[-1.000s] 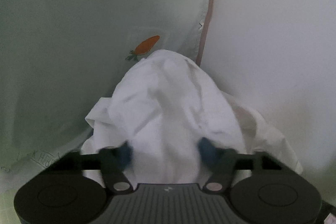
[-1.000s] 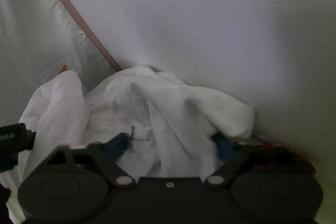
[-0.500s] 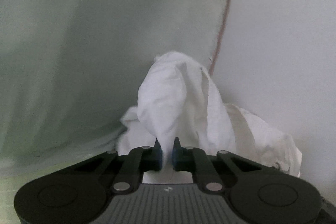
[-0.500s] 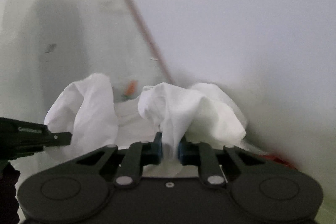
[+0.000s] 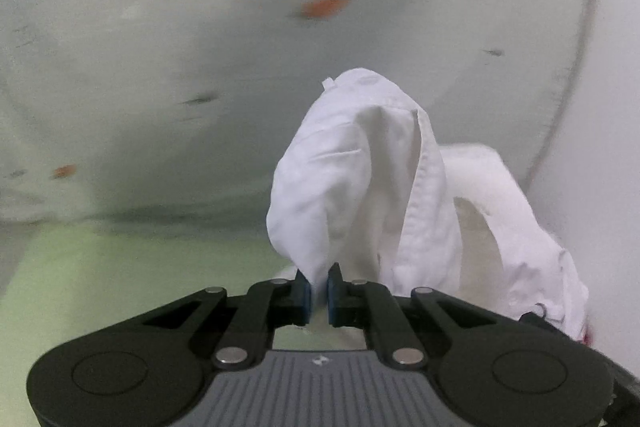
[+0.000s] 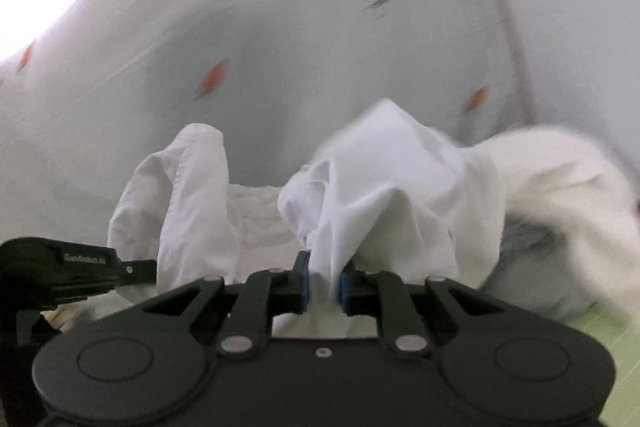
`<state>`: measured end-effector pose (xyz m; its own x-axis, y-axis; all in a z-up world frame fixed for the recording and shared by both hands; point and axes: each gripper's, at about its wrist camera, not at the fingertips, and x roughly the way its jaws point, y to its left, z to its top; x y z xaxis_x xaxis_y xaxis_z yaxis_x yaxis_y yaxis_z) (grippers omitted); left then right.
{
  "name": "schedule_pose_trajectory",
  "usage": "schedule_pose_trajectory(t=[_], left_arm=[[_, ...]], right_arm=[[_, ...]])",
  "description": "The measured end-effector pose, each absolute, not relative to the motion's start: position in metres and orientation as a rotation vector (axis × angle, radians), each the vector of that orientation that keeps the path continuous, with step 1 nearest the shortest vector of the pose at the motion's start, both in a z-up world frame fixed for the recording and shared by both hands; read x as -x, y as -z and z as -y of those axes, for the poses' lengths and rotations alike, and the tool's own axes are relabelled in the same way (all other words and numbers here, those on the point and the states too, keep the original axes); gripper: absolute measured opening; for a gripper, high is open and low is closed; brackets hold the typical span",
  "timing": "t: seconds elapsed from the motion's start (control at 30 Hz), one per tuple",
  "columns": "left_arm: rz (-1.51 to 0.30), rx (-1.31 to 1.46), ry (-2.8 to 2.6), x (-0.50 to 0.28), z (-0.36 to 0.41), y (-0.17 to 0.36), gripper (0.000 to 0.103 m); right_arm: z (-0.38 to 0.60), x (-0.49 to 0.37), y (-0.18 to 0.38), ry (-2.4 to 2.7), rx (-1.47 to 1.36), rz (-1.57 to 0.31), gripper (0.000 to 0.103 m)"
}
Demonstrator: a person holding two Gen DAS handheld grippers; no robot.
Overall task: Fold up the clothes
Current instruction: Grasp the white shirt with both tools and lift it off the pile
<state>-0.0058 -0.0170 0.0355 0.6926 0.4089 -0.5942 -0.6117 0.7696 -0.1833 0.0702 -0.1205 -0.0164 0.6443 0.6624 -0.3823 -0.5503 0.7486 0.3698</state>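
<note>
My left gripper (image 5: 318, 293) pinches a fold of the white shirt (image 5: 360, 179), and the bunched cloth runs lengthwise away from the fingers, ahead of them. My right gripper (image 6: 323, 289) is clamped on another fold of the same shirt (image 6: 384, 179), which spreads crumpled between the two grippers. Behind it hangs a pale sheet (image 5: 200, 47) with orange carrot prints.

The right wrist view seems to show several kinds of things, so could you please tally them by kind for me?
Crumpled white cotton garment: 1
Black two-finger tongs, right and left: 2
Pale cloth backdrop printed with orange carrots: 1
Orange carrot prints in view: 3
Total: 7
</note>
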Motion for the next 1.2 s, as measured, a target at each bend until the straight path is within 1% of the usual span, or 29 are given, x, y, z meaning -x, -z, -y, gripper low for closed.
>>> schedule_pose_trajectory(t=[0.07, 0.17, 0.23, 0.33, 0.4, 0.47, 0.63, 0.67, 0.7, 0.73, 0.77, 0.8, 0.83, 0.87, 0.9, 0.93, 1.0, 1.17, 1.2], left_arm=[[-0.586, 0.411, -0.629, 0.058, -0.008, -0.025, 0.008], [-0.648, 0.369, -0.766, 0.137, -0.04, -0.001, 0.0], [-0.679, 0.299, -0.891, 0.191, -0.061, 0.013, 0.0], [-0.736, 0.295, -1.005, 0.259, -0.101, 0.024, 0.0], [-0.736, 0.326, -1.021, 0.296, -0.115, 0.023, 0.0], [-0.733, 0.361, -1.031, 0.333, -0.127, 0.021, 0.0], [-0.718, 0.498, -0.95, 0.338, -0.112, 0.027, 0.001], [-0.727, 0.504, -0.922, 0.334, -0.108, 0.029, 0.004], [-0.732, 0.506, -0.889, 0.328, -0.103, 0.031, 0.011], [-0.737, 0.507, -0.856, 0.321, -0.099, 0.033, 0.016], [-0.738, 0.51, -0.825, 0.315, -0.097, 0.037, 0.024], [-0.741, 0.516, -0.797, 0.31, -0.095, 0.037, 0.028], [-0.744, 0.523, -0.77, 0.305, -0.091, 0.037, 0.029], [-0.75, 0.526, -0.744, 0.3, -0.089, 0.036, 0.032], [-0.755, 0.523, -0.73, 0.294, -0.088, 0.038, 0.038], [-0.759, 0.519, -0.718, 0.286, -0.088, 0.04, 0.042], [-0.764, 0.511, -0.706, 0.272, -0.092, 0.043, 0.054], [-0.769, 0.554, -0.683, 0.23, -0.113, 0.058, 0.065], [-0.77, 0.566, -0.679, 0.22, -0.118, 0.063, 0.067]], right_arm=[[0.089, -0.029, 0.025, -0.742, -0.203, -0.561, 0.015], [0.04, 0.033, 0.038, -0.808, -0.165, -0.615, 0.015], [0.009, 0.067, 0.055, -0.841, -0.162, -0.672, 0.015], [-0.034, 0.107, 0.083, -0.873, -0.163, -0.788, 0.015], [-0.058, 0.119, 0.093, -0.879, -0.137, -0.824, 0.015], [-0.074, 0.12, 0.092, -0.852, -0.11, -0.829, 0.015], [-0.084, 0.127, 0.083, -0.827, -0.104, -0.831, 0.016], [-0.084, 0.124, 0.083, -0.816, -0.112, -0.833, 0.017], [-0.084, 0.121, 0.082, -0.804, -0.119, -0.835, 0.018], [-0.084, 0.118, 0.082, -0.793, -0.126, -0.837, 0.019], [-0.084, 0.116, 0.081, -0.782, -0.133, -0.839, 0.022], [-0.084, 0.113, 0.081, -0.77, -0.14, -0.84, 0.024], [-0.084, 0.11, 0.08, -0.759, -0.147, -0.842, 0.028], [-0.084, 0.107, 0.08, -0.748, -0.154, -0.844, 0.035], [-0.084, 0.104, 0.079, -0.736, -0.161, -0.846, 0.038], [-0.084, 0.101, 0.078, -0.724, -0.167, -0.844, 0.043], [-0.076, 0.098, 0.073, -0.685, -0.162, -0.816, 0.045], [-0.056, 0.08, 0.072, -0.548, -0.119, -0.767, 0.068], [-0.053, 0.073, 0.074, -0.511, -0.107, -0.769, 0.069]])
